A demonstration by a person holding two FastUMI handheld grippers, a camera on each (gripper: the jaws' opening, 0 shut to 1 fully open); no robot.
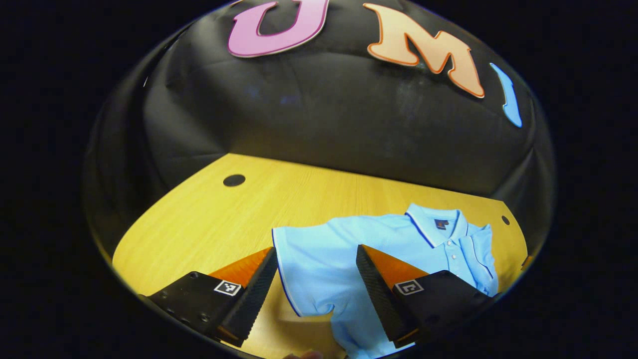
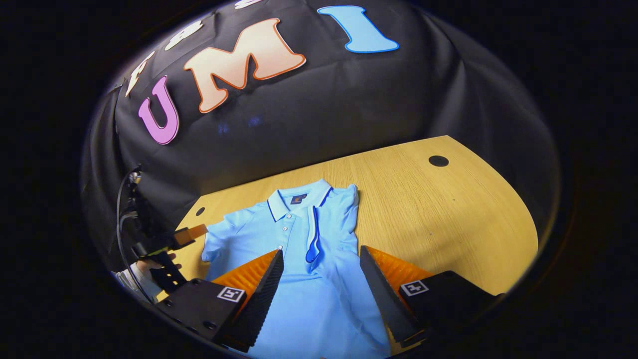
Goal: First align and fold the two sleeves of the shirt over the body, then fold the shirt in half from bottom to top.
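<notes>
L gripper open (above shirt sleeve).

- From my left hand-held gripper I see the shirt lying flat on the bench, collar toward the booth wall behind.
- Its near sleeve lies spread out sideways between my open fingers.
- From my right hand-held gripper, the shirt's body lies between the parted fingers.
- The far-side sleeve lies folded over the chest.
- The other gripper sits off the shirt's left edge.
</notes>
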